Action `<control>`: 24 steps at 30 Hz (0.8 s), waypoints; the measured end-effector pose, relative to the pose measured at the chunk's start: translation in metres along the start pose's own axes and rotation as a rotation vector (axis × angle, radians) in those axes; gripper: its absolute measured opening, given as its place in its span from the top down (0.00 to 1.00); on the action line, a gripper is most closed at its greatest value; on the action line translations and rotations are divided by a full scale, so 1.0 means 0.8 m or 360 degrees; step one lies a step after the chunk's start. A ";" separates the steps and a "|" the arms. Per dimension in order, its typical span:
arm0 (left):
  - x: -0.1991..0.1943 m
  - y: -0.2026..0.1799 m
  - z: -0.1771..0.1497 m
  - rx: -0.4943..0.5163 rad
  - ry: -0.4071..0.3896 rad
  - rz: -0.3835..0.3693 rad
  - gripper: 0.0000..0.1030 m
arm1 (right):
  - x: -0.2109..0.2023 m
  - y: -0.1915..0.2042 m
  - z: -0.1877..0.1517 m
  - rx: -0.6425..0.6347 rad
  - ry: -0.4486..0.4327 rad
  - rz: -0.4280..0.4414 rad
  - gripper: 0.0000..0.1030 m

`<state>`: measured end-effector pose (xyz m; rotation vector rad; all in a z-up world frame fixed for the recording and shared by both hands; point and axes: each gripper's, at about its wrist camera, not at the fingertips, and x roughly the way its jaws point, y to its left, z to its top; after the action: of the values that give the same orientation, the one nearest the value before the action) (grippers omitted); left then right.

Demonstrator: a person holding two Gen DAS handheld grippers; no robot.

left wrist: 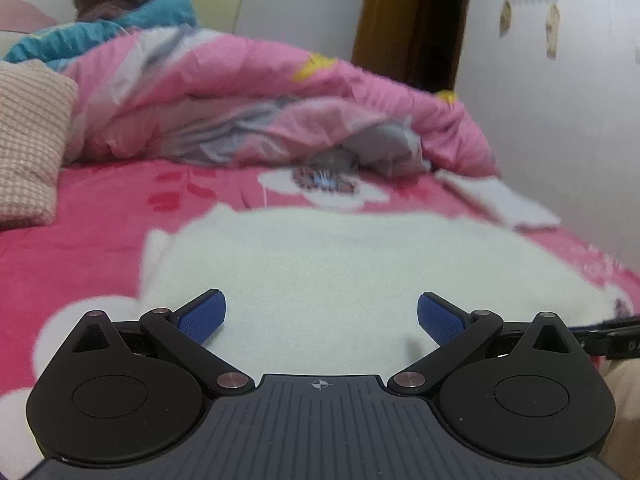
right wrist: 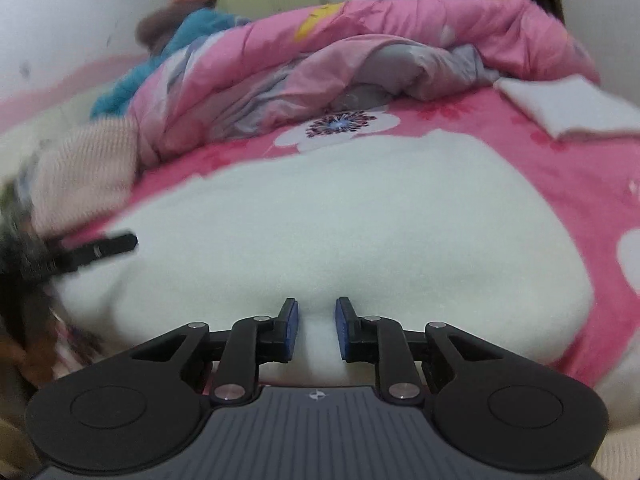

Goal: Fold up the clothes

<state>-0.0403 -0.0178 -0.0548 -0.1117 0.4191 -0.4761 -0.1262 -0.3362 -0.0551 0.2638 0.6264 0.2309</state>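
A white fleecy garment (left wrist: 340, 264) lies spread on the pink flowered bed sheet (left wrist: 100, 220). My left gripper (left wrist: 320, 312) hovers over its near part, blue pads wide apart with nothing between them. In the right wrist view the same garment (right wrist: 340, 208) fills the middle. My right gripper (right wrist: 317, 320) has its pads close together on a puckered ridge of the garment's near edge, and the cloth dents in on both sides of the pinch. A black finger of the left gripper (right wrist: 116, 244) shows blurred at the left, over the garment's left edge.
A crumpled pink quilt (left wrist: 240, 92) lies heaped behind the garment, with a blue blanket (left wrist: 100, 32) beyond it. A checked pillow (left wrist: 28, 136) sits at the left. A folded white cloth (right wrist: 560, 108) rests at the far right of the bed. A brown door (left wrist: 416, 28) stands behind.
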 end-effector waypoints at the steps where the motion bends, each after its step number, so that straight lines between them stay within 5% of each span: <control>1: -0.007 0.003 0.002 -0.0004 -0.0019 -0.0005 0.00 | -0.012 0.008 0.005 -0.0014 -0.0052 0.0065 0.79; 5: -0.020 0.014 -0.004 0.0029 -0.0003 0.0045 0.00 | -0.019 0.056 0.005 -0.0226 -0.0133 0.0231 0.79; 9: -0.014 0.023 -0.019 0.0059 0.0066 0.0190 0.02 | 0.039 0.076 -0.029 -0.0312 0.0032 0.0297 0.79; 14: -0.023 0.048 -0.019 -0.0074 0.0067 0.0187 0.04 | 0.047 0.090 -0.026 -0.0302 0.0116 0.0247 0.81; 18: -0.029 0.063 -0.019 -0.0132 0.0038 0.0216 0.04 | 0.028 0.130 -0.010 -0.0410 -0.0031 0.0432 0.81; 24: -0.036 0.100 -0.029 -0.0337 0.0047 0.0256 0.04 | 0.111 0.171 -0.045 -0.0701 0.0095 0.0392 0.83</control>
<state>-0.0390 0.0663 -0.0815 -0.2734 0.5030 -0.2743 -0.0962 -0.1754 -0.0890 -0.0924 0.5850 0.6062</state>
